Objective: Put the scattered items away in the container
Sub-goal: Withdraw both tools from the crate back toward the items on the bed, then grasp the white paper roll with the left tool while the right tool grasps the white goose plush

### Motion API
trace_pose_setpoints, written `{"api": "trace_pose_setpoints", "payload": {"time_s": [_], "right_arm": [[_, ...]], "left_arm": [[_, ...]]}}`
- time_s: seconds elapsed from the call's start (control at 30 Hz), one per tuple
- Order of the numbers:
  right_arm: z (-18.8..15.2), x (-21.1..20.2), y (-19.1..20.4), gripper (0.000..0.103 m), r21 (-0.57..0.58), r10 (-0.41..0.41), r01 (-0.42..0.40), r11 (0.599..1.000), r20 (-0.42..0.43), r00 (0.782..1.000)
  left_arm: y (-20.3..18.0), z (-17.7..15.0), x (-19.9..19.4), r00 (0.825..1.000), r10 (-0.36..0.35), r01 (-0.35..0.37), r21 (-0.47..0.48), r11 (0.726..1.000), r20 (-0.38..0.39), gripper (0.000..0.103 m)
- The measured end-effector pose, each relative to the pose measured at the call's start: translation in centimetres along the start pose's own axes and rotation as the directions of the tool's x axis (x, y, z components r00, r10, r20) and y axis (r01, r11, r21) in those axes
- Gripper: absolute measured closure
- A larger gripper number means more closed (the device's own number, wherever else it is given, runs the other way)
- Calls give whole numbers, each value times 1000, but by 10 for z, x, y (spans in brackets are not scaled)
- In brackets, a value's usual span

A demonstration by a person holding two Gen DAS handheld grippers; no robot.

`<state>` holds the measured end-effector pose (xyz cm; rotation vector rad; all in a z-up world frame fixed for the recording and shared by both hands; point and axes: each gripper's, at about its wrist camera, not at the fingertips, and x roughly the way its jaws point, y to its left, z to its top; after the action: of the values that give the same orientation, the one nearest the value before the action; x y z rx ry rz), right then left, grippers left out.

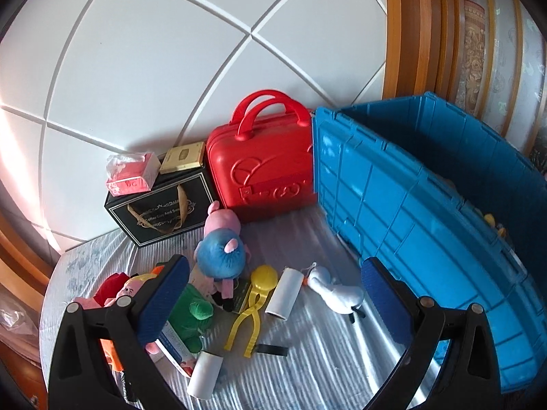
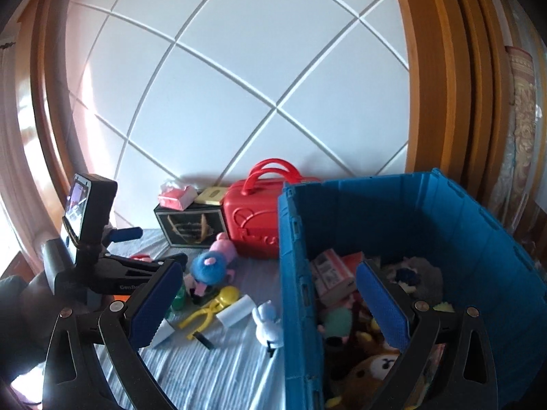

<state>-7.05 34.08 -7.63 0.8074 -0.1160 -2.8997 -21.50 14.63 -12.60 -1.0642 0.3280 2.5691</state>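
- At lower centre of the left wrist view, the left gripper (image 1: 273, 297) hovers with fingers spread wide, empty, above scattered toys: a yellow scoop (image 1: 254, 302) and a white plush (image 1: 333, 290).
- At lower right of the right wrist view, the right gripper (image 2: 266, 302) straddles the blue container's (image 2: 297, 239) near wall, wide apart, empty.
- Inside the container lies a brown bear plush (image 2: 372, 372).

Both our wrist views high, angled down, toward the white panelled wall (image 1: 154, 68); shared: blue plastic crate (image 2: 393, 205), red hard-shell case (image 1: 263, 171).

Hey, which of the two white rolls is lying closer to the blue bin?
The white roll beside the yellow scoop tongs. The other roll lies nearer the camera, by the green plush, farther from the blue bin.
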Motion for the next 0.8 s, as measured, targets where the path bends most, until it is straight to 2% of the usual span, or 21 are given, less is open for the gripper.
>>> {"api": "trace_pose_setpoints", "payload": {"time_s": [0.2,0.4,0.63,0.77,0.8], "right_arm": [[-38,30,50,0,-58,27,-29,998,-45,999],[-92,77,81,0,-100,8,-21,995,-126,992],[-162,149,78,0,-133,-92,64,989,-215,972],[-194,190,67,0,-168,-159,120,978,-242,957],[-201,199,69,0,-212,-191,143,967,-227,955]], "left_arm": [[24,-42,35,997,-45,48,39,998,-64,0],[21,-73,78,986,-114,128,123,984,-119,0],[16,-91,140,967,-197,226,182,957,-163,2],[7,-98,181,958,-205,246,202,948,-202,2],[5,-100,190,955,-204,247,198,948,-216,6]]}}
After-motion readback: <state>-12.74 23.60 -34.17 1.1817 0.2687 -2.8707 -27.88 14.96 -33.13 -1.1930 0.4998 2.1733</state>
